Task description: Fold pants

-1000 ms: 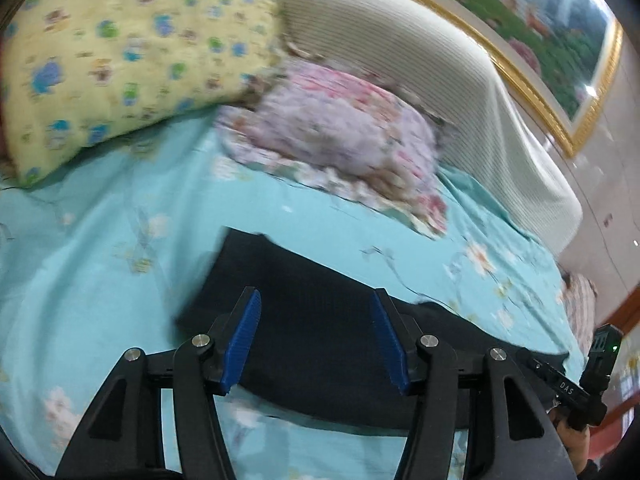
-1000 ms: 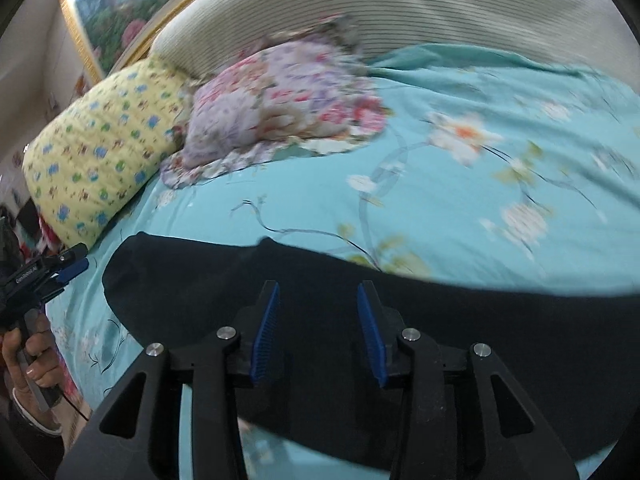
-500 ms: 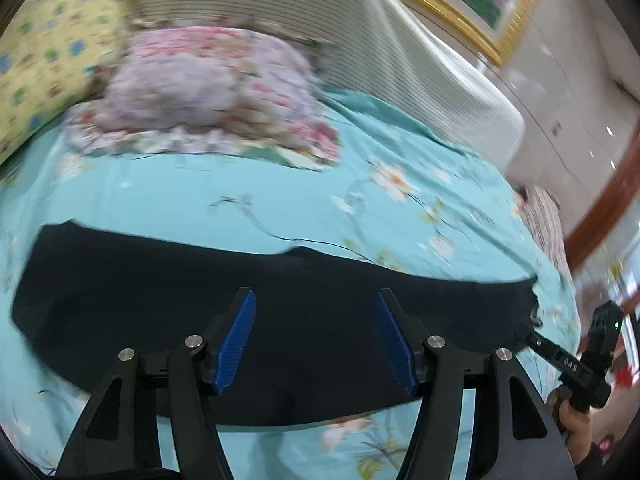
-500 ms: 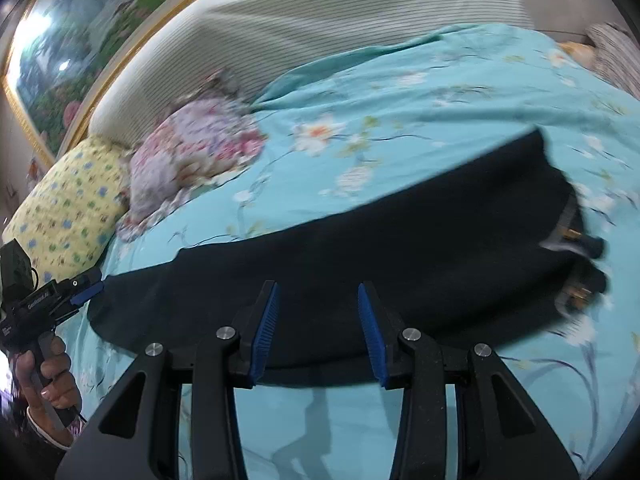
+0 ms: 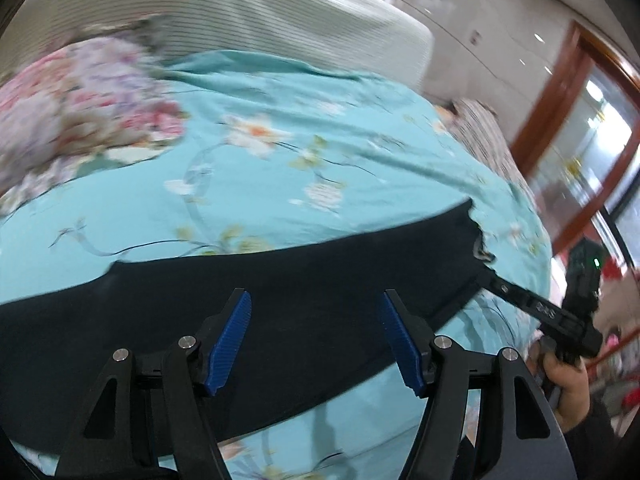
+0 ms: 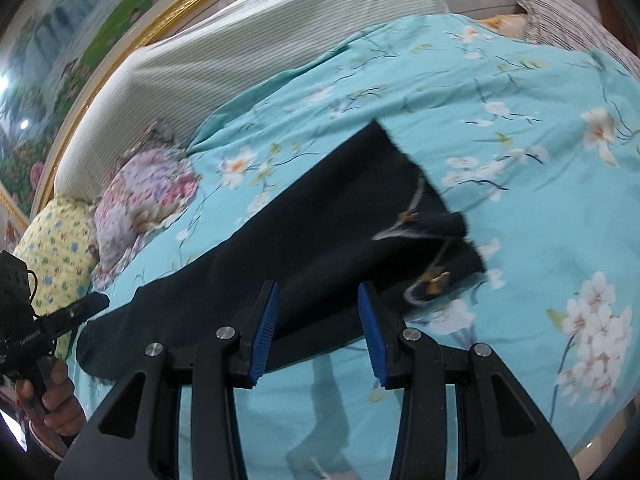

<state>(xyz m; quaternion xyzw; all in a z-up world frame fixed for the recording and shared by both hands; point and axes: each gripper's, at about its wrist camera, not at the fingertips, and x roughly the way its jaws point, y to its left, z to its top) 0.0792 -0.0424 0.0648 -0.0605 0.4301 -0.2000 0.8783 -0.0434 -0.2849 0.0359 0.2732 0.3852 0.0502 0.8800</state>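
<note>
Pants (image 5: 312,300): black, lying in one long band across the bed (image 5: 280,168), on the teal flowered sheet. Waist end with cords and metal tips (image 6: 432,276) lies toward my right side; the other end (image 6: 104,340) lies toward my left.

Left claw (image 5: 316,340): my blue pads stand wide apart, holding nothing, poised over the middle of the pants. I cannot tell whether the tips touch the cloth.

Right claw (image 6: 318,332): pads apart, a narrower gap than the left, holding nothing, at the near edge of the pants just short of the waist. Seen from the left camera (image 5: 490,280), its tip sits at the corner of the waist end; contact there is blurred.

Pillows: pink floral (image 6: 148,196) and yellow (image 6: 56,248), at the head of the bed, apart from the pants.

Headboard (image 6: 248,52): pale, striped, behind the pillows.

Picture (image 6: 60,20): gilt-framed, above the headboard.
</note>
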